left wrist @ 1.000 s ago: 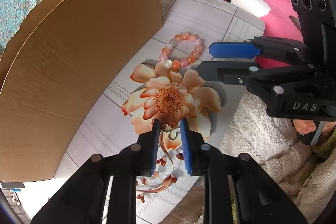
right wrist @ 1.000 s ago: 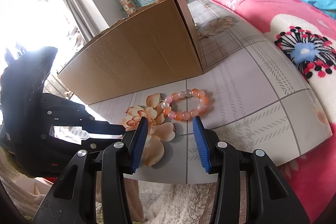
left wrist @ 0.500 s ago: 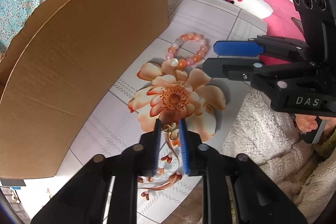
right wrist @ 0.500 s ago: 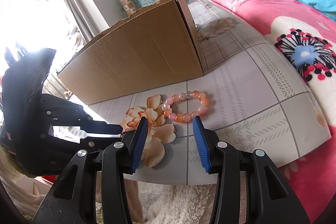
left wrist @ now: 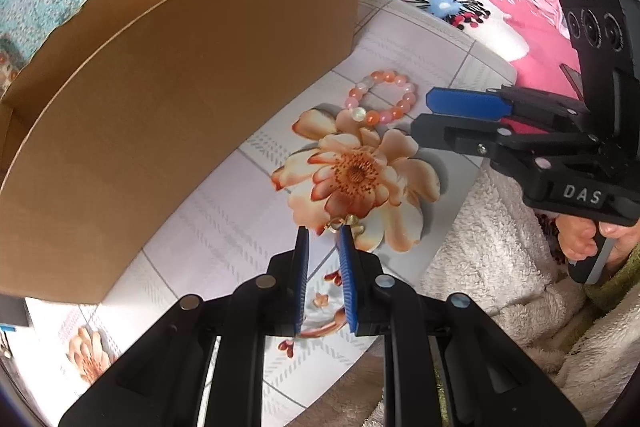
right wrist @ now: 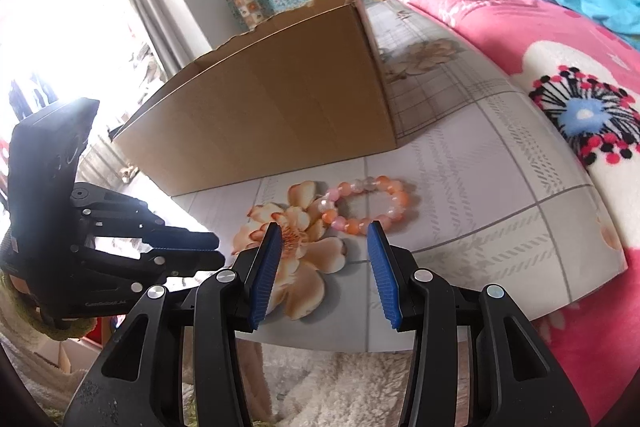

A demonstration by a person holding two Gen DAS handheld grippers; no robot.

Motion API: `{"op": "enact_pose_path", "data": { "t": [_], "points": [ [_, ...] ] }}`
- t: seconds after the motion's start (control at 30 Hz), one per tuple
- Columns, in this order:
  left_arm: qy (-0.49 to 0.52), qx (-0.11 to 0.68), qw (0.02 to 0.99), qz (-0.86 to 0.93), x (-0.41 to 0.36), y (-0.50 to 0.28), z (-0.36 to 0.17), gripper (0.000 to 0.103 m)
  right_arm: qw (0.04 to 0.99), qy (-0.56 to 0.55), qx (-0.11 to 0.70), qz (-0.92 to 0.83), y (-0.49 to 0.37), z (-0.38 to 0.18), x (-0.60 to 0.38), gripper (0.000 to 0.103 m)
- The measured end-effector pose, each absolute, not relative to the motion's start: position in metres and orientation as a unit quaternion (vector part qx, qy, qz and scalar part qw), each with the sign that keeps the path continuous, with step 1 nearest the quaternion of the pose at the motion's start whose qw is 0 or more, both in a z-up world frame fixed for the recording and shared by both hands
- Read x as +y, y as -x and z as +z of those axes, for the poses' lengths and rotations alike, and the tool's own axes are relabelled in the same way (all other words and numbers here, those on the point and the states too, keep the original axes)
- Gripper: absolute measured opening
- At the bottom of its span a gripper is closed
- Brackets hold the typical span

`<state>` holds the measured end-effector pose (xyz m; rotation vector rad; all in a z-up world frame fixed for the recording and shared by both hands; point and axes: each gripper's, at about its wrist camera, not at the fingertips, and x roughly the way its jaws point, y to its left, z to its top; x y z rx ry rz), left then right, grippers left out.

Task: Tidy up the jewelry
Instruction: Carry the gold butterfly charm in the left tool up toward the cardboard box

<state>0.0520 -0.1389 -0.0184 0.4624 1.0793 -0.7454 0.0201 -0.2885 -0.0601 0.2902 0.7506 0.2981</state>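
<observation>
Left wrist view: compared with a second ago, the left hand-held gripper (left wrist: pixel 324 233) has narrowed its jaws on a small gold jewelry piece (left wrist: pixel 345 223), pinched at the pad tips, and has shifted toward the cardboard box (left wrist: pixel 180 115), whose open top now shows at 12 o'clock. Judgement: the piece appears secured and bound for the box. The beaded bracelet (left wrist: pixel 380 103) lies on the table (left wrist: pixel 224 219) at 1 o'clock, beside the printed flower. "DAS" reads on the right hand-held gripper (left wrist: pixel 464 115) at 3 o'clock.

Right wrist view: the right hand-held gripper is unmoved, jaws apart and empty, the bracelet just beyond its tips. Small lettering on the left unit at 9 o'clock is illegible.
</observation>
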Motion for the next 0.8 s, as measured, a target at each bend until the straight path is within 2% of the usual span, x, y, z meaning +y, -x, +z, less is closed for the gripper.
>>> {"op": "enact_pose_path", "data": {
  "t": [0.33,0.5,0.8],
  "points": [
    [-0.127,0.477,0.832,-0.254,-0.084,-0.059,-0.014,0.018,0.895,-0.094,0.391,0.194,-0.028,-0.06,-0.244,0.042],
    [-0.097,0.476,0.843,-0.231,-0.063,-0.06,-0.02,0.019,0.897,-0.019,0.403,0.182,-0.028,-0.068,-0.206,0.041],
    [-0.095,0.463,0.846,-0.246,-0.063,-0.052,-0.027,0.019,0.9,0.05,0.41,0.142,-0.032,-0.072,-0.188,0.027]
  ]
}}
